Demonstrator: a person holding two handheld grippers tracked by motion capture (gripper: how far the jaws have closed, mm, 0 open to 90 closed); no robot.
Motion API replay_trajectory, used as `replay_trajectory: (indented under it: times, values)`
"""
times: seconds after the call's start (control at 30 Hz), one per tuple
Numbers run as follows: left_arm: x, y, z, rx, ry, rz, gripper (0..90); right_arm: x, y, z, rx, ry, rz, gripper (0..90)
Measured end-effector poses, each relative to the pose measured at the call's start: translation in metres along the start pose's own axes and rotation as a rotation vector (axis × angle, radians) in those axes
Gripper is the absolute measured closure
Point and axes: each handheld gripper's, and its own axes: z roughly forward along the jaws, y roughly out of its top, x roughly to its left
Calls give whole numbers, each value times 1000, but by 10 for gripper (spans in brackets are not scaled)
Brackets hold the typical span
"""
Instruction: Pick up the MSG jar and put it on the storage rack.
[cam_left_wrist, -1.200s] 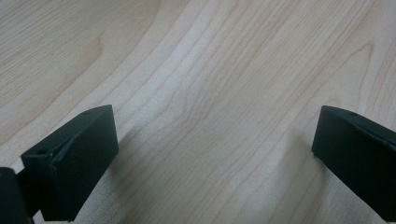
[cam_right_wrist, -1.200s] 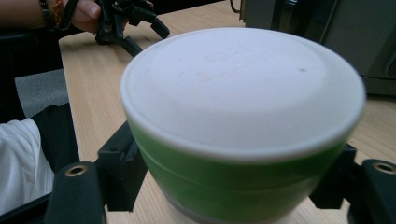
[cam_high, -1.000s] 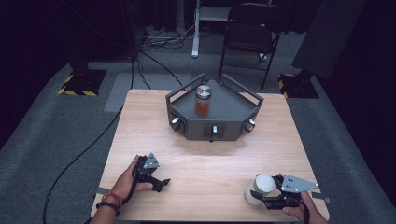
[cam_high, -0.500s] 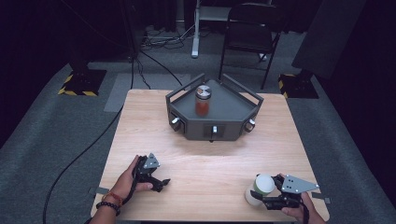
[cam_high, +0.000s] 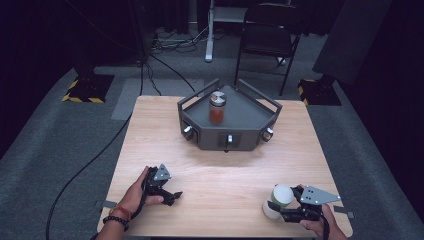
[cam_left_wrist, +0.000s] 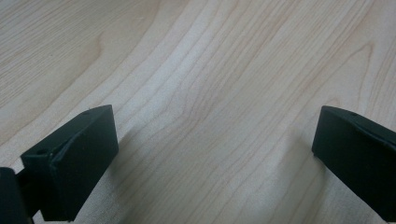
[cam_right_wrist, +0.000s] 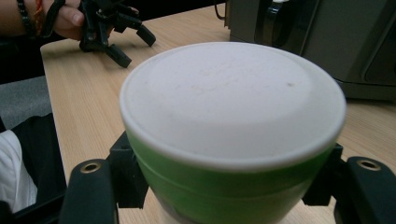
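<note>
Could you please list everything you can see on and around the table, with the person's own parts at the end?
Table: one, light wood, centre of the high view.
Angular tray unit: one, dark grey, with knobs on its front faces, at the table's far middle.
Jar: one, clear with reddish contents and a metal lid, upright on the tray unit.
Cup: one, green with a white lid, near the table's front right corner, between the right claw's jaws.
Chair: one, dark, beyond the table.
Floor cables: several, black, on the grey carpet at left and behind.
Left claw: one, black, jaws wide apart over bare wood, front left.
Right claw: one, black, closed on the cup.
Hands: two, each holding a claw; the left wrist wears bracelets.
</note>
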Motion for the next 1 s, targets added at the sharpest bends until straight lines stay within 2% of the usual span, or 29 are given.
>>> replay_trajectory:
  times: [0.13,0.27,0.43,0.67,1.0]
  values:
    - [0,0,0,0,0,0,2,2,0,0,-21,-16,23,336]
    - [0,0,0,0,0,0,2,4,7,3,-15,-35,22,336]
    - [0,0,0,0,0,0,2,13,15,6,-14,-75,53,336]
    - [0,0,0,0,0,0,2,24,24,9,-24,-141,54,336]
    - [0,0,0,0,1,-2,2,27,34,10,-31,-198,72,336]
